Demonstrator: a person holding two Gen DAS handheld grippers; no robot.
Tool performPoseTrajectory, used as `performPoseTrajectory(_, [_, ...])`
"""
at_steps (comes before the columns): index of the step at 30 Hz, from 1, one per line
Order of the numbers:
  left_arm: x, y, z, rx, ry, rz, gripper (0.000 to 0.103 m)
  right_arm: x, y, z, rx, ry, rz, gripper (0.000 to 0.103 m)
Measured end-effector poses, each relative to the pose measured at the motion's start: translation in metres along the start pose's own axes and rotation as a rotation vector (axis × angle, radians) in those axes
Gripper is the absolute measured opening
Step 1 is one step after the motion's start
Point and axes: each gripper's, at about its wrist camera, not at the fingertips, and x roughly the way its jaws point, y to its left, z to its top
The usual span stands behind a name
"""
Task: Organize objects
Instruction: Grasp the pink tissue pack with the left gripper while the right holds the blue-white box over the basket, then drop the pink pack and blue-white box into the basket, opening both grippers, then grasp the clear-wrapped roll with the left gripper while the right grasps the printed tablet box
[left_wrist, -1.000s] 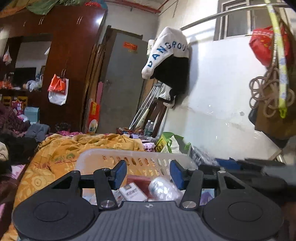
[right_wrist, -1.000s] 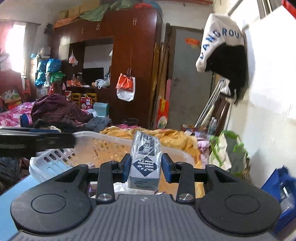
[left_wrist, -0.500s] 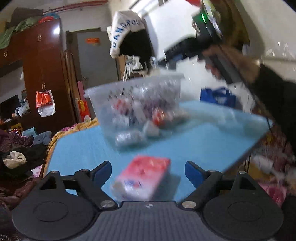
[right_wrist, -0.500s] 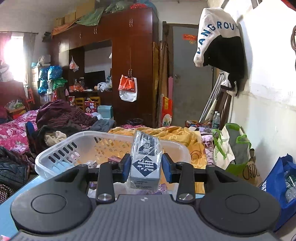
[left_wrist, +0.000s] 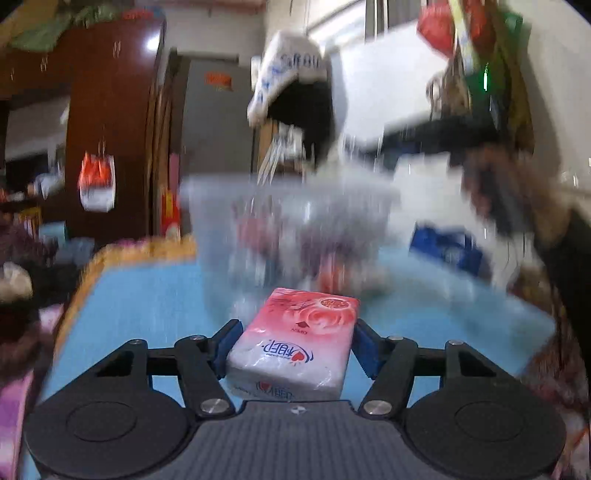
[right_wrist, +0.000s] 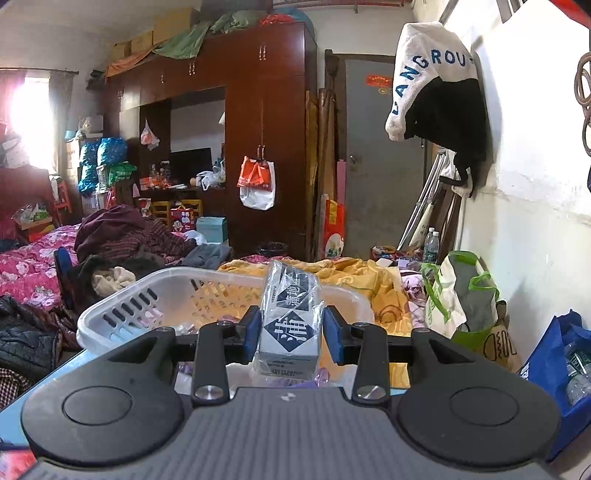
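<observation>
On the blue table (left_wrist: 147, 306), a pink tissue pack (left_wrist: 295, 343) lies between the blue pads of the left hand-held gripper (left_wrist: 293, 349), whose jaws have just been closing around it; whether they already press its sides cannot be told. Behind it stands a blurred white basket (left_wrist: 295, 221) of packets. Above that basket's rim, the right hand-held gripper (right_wrist: 291, 334) is clamped on an upright grey-and-navy wrapped pack (right_wrist: 290, 317).
</observation>
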Motion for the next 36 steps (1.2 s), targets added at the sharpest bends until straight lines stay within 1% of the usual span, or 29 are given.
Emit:
performPoseTrajectory(1, [0.002,-0.002,0.020,0.006,-0.039,0.001,0.067,0.003,0.002,0.002,-0.009,0.005,-0.003,0.040])
performPoseTrajectory(3, [0.015,-0.002,0.064,0.001,-0.103,0.026,0.067,0.011,0.006,0.006,-0.034,0.014,-0.028,0.040])
performPoseTrajectory(5, [0.042,0.002,0.107,-0.016,-0.109,0.043,0.067,0.020,0.011,0.009,-0.055,0.026,-0.042,0.040])
performPoseTrajectory(6, [0.059,0.004,0.125,-0.016,-0.100,0.064,0.067,0.023,0.012,0.009,-0.061,0.029,-0.040,0.040])
performPoseTrajectory(7, [0.080,0.006,0.140,-0.015,-0.072,0.083,0.067,0.026,0.014,0.009,-0.072,0.030,-0.038,0.040])
performPoseTrajectory(8, [0.099,0.009,0.150,-0.034,-0.042,0.098,0.067,0.029,0.015,0.008,-0.082,0.033,-0.042,0.040])
performPoseTrajectory(10, [0.132,0.015,0.160,-0.059,0.018,0.121,0.067,0.036,0.016,0.006,-0.098,0.040,-0.044,0.040])
performPoseTrajectory(11, [0.142,0.017,0.160,-0.066,0.030,0.136,0.068,0.039,0.016,0.005,-0.103,0.044,-0.039,0.040])
performPoseTrajectory(12, [0.150,0.018,0.160,-0.072,0.040,0.151,0.071,0.041,0.017,0.004,-0.115,0.045,-0.028,0.042])
performPoseTrajectory(13, [0.158,0.018,0.158,-0.075,0.054,0.157,0.074,0.042,0.019,0.002,-0.141,0.039,-0.013,0.051])
performPoseTrajectory(14, [0.162,0.019,0.154,-0.079,0.066,0.154,0.078,0.039,0.022,0.000,-0.163,0.022,-0.028,0.057])
performPoseTrajectory(15, [0.162,0.019,0.150,-0.085,0.063,0.157,0.078,0.034,0.024,-0.002,-0.178,-0.005,-0.054,0.076])
performPoseTrajectory(16, [0.157,0.020,0.148,-0.085,0.055,0.164,0.079,0.025,0.025,-0.003,-0.179,-0.037,-0.070,0.092])
performPoseTrajectory(18, [0.142,0.022,0.139,-0.085,0.035,0.168,0.080,0.003,0.019,-0.006,-0.137,-0.081,-0.040,0.103])
performPoseTrajectory(20, [0.121,0.028,0.132,-0.106,0.026,0.170,0.080,-0.021,0.012,-0.012,-0.080,-0.083,-0.004,0.103])
performPoseTrajectory(22, [0.096,0.031,0.121,-0.136,0.004,0.148,0.088,-0.043,0.005,-0.026,-0.029,-0.068,-0.013,0.103])
performPoseTrajectory(23, [0.084,0.033,0.111,-0.146,-0.003,0.137,0.094,-0.053,0.001,-0.038,-0.005,-0.058,-0.015,0.103])
performPoseTrajectory(24, [0.073,0.034,0.099,-0.146,0.002,0.126,0.097,-0.057,-0.002,-0.049,0.010,-0.044,-0.010,0.103])
performPoseTrajectory(25, [0.067,0.034,0.086,-0.136,0.028,0.120,0.097,-0.056,-0.006,-0.060,0.020,-0.002,-0.007,0.103])
performPoseTrajectory(27, [0.063,0.033,0.062,-0.125,0.109,0.114,0.097,-0.044,-0.010,-0.080,0.036,0.107,0.001,0.103])
performPoseTrajectory(29, [0.069,0.037,0.046,-0.136,0.170,0.097,0.097,-0.029,-0.010,-0.094,0.030,0.199,0.006,0.103])
performPoseTrajectory(31, [0.074,0.038,0.032,-0.141,0.209,0.072,0.097,-0.014,-0.003,-0.101,0.005,0.251,0.006,0.103])
performPoseTrajectory(33, [0.077,0.039,0.025,-0.138,0.226,0.074,0.097,0.000,0.000,-0.103,-0.002,0.290,0.029,0.103])
performPoseTrajectory(36, [0.083,0.042,0.016,-0.160,0.249,0.074,0.096,0.012,0.007,-0.105,0.013,0.329,0.071,0.099])
